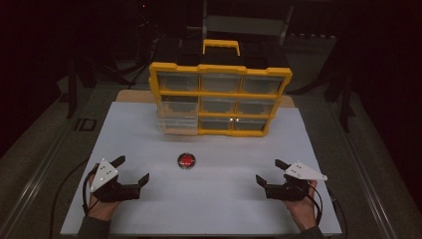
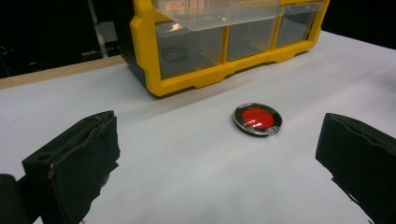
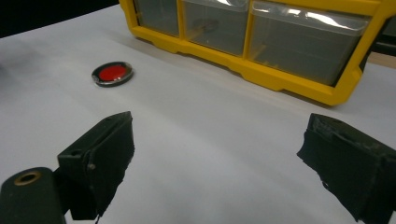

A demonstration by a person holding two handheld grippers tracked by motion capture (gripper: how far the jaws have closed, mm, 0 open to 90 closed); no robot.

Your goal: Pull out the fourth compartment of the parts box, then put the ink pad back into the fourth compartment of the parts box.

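White table (image 1: pixel 149 209), red disc (image 1: pixel 186 160) midway between left gripper (image 1: pixel 133 172) and right gripper (image 1: pixel 267 173), both spread, empty

Top of the yellow drawer cabinet (image 2: pixel 196 60) cut off in both gripper views.

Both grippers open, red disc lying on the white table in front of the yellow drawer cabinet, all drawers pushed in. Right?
Not quite. One drawer at the bottom left of the yellow drawer cabinet is pulled out, as the high view shows. The rest holds: left gripper and right gripper have their jaws apart, and the red disc lies on the white table in front of the cabinet.
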